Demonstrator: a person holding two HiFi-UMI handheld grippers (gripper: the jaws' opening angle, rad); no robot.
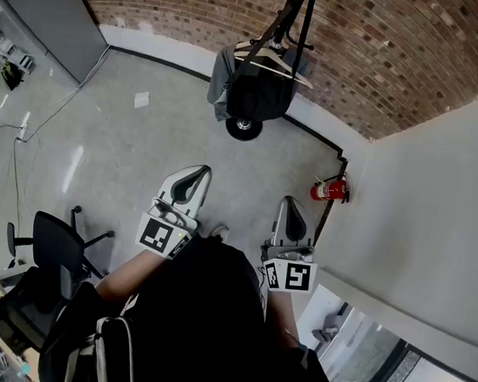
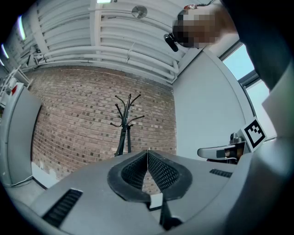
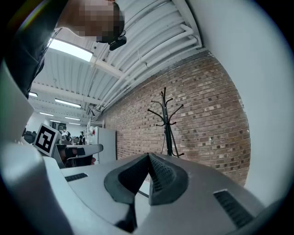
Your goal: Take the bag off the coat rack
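Brick wall (image 1: 233,16) across the far side, white wall (image 1: 432,206) on the right, pale glossy floor (image 1: 145,140).

Rack (image 1: 294,12) stands against the brick near the corner. Only its dark pole and arms show at the top of the head view.

Bag (image 1: 257,86): black, hanging on the rack by its straps, off the floor. Grey fabric (image 1: 221,80) hangs along its left side. Pale bar (image 1: 267,63) lies across its top, maybe a hanger, can't tell. Round black part (image 1: 244,128) sits on the floor just below the bag.

Left gripper (image 1: 198,169): jaws clenched, tips together, nothing between them. Pointed towards the rack, well apart from the bag.

Right gripper (image 1: 289,201): same, jaws clenched and empty, beside the left one, also well short of the bag.

Left gripper view: pads meet along one line at the tips (image 2: 147,153). Rack (image 2: 125,124) sits above them against the brick, with only the hooks and upper pole clear of the gripper body. Right gripper (image 2: 225,150) shows at the right edge.

Right gripper view: tips touching (image 3: 149,156). Rack (image 3: 167,124) is just right of centre, left gripper (image 3: 78,150) at the left.

Other stuff:
- red extinguisher (image 1: 329,189) at the foot of the white wall
- black chair (image 1: 54,247) at lower left
- grey cabinet (image 1: 52,17) at upper left
- cable (image 1: 33,125) trailing over the floor
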